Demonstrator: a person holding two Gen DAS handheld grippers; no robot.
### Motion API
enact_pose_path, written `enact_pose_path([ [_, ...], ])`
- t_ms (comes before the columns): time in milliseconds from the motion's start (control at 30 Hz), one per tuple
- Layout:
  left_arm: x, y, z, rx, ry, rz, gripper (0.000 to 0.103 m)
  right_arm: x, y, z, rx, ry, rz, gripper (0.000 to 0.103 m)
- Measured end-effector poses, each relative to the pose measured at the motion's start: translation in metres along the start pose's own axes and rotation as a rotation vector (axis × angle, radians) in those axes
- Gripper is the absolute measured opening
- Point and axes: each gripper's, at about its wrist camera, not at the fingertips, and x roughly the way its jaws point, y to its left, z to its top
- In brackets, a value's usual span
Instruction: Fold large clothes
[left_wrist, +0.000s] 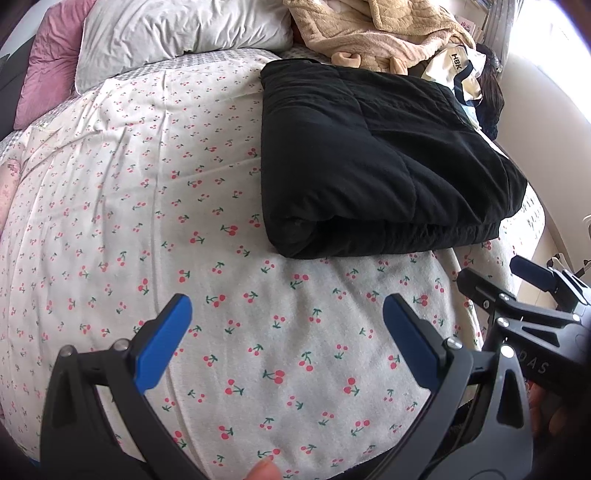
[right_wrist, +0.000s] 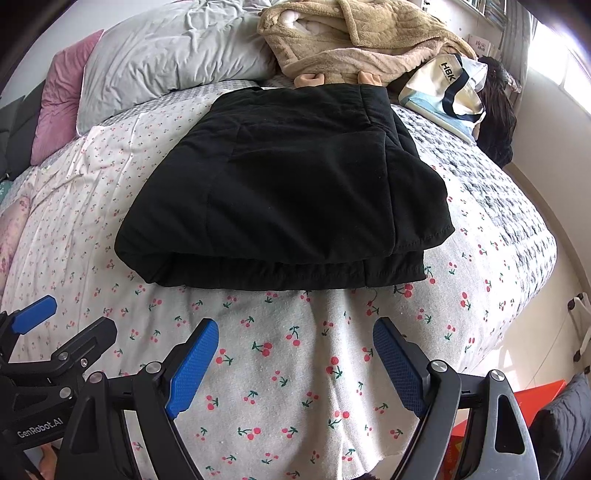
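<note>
Both tools, left tool (left_wrist: 287, 334) and right tool (right_wrist: 295, 363), gape wide and empty; we judge the black garment (right_wrist: 288, 184) already folded, squared on the bed (right_wrist: 295, 387).

Left gripper (left_wrist: 287, 325): black frame with curved, ribbed arms; two blue pads (left_wrist: 164, 343) on the finger insides; round silver screw heads at the joints; white lettering "GenRobot.AI" on its body in the right wrist view. Right gripper (right_wrist: 295, 363): same black build; blue pads (right_wrist: 192, 373) carry a fine dotted texture; silver pivot bolts; triangular cut-outs in the arms; letters "DAS" legible on its housing in the left wrist view.
</note>
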Motion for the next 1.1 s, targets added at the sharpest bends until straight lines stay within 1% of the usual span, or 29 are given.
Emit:
enact_pose_path([
  [1100,0.0002,0.0018,0.0006,0.001,0.0,-0.002,0.103,-0.0012,-0.0023,-0.0009,0.01,0.003,-0.003,0.087],
])
